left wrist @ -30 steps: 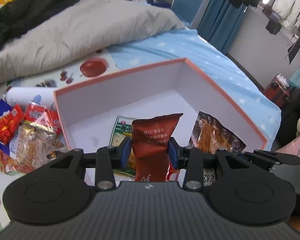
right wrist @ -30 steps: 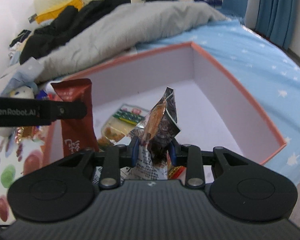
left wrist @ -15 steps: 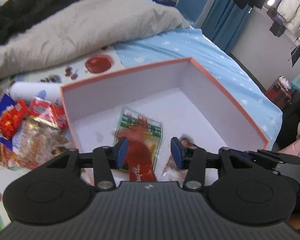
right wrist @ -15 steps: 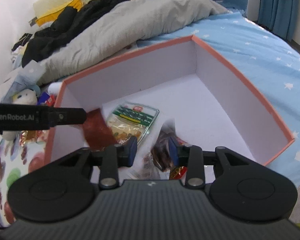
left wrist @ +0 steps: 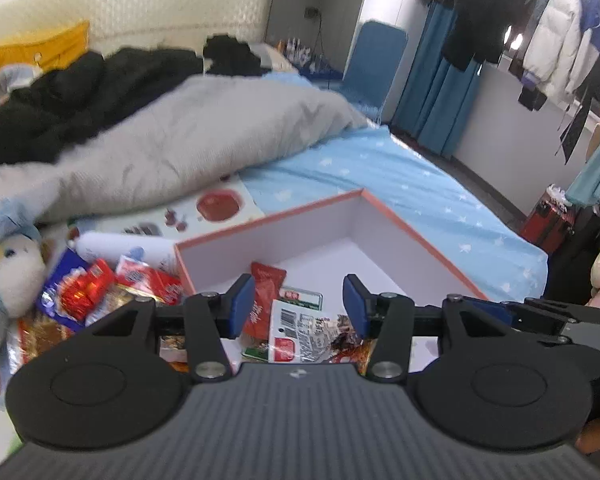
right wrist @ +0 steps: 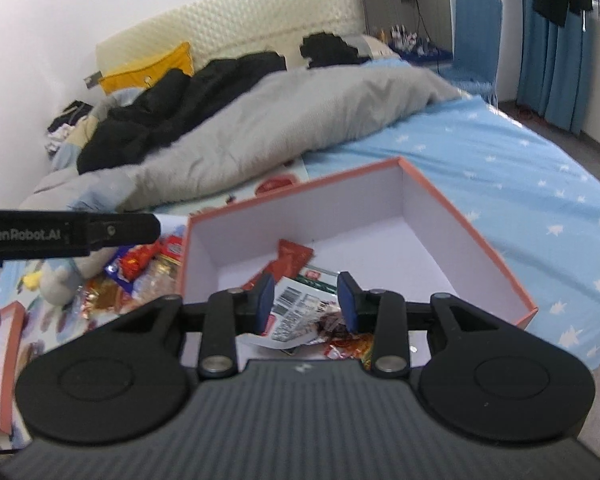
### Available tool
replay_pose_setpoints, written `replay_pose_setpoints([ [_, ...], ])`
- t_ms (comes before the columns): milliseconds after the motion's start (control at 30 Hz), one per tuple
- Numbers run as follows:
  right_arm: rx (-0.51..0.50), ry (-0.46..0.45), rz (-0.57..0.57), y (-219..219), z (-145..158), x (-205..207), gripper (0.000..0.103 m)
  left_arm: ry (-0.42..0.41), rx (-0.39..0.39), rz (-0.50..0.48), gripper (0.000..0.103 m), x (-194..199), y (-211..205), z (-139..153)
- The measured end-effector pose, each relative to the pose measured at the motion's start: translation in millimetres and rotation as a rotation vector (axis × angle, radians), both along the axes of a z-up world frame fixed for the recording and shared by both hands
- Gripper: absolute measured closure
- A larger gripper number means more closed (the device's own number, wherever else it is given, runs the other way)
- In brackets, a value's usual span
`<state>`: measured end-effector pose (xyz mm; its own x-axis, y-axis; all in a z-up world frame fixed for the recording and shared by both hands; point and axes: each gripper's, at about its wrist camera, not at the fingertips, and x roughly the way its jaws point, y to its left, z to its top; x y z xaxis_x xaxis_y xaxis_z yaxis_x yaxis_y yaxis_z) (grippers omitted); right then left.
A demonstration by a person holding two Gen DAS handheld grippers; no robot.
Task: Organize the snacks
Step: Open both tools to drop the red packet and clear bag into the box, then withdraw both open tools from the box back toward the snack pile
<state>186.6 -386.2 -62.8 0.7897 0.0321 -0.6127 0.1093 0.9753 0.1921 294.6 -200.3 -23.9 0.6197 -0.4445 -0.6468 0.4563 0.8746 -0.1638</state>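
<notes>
An open box with a salmon rim (left wrist: 416,236) (right wrist: 460,216) and white inside sits on the blue starred bedsheet. A dark red packet (left wrist: 266,290) (right wrist: 292,258), a green-labelled packet (left wrist: 306,296) (right wrist: 318,276) and a white barcode packet (left wrist: 300,332) (right wrist: 296,312) lie loose at its near end. My left gripper (left wrist: 299,306) hovers above them, open and holding nothing. My right gripper (right wrist: 306,300) is also open and holding nothing, above the barcode packet. One of the left gripper's fingers (right wrist: 112,232) shows at the left of the right wrist view.
A heap of snack packets (left wrist: 96,292) (right wrist: 140,264) lies left of the box, beside a plush toy (left wrist: 8,272) and a white tube (left wrist: 128,246). A grey duvet (left wrist: 188,140) and black clothes cover the far bed. Another salmon-edged lid (right wrist: 8,360) lies near left.
Both grippers opened and let go of their packets, the red one on the left and the dark one on the right. The packets now lie in the box. Both grippers rose and drew back.
</notes>
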Motion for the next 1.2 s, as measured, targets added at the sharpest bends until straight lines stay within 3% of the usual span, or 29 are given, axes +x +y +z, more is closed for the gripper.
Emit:
replay_pose_setpoints([
  [300,-0.015,-0.124,0.017,25.8,44.5,-38.3,0.065,-0.112,-0.045,0.041,0.048,-57.0,43.2,47.2],
  [633,-0.008,-0.198,0.079,59.6,63.1,-70.9,0.065,-0.176,-0.066,0.107,0.048,-118.0,93.8,70.6],
  [867,-0.031,-0.194,0.140,89.6,60.0,-83.4,0.065,-0.196,-0.074,0.136,0.048,-153.3,127.5,67.2],
  [1200,-0.012,-0.168,0.246,131.9,44.6,-103.7,0.065,-0.146,-0.046,0.227,0.048,-196.4,166.7,42.8],
])
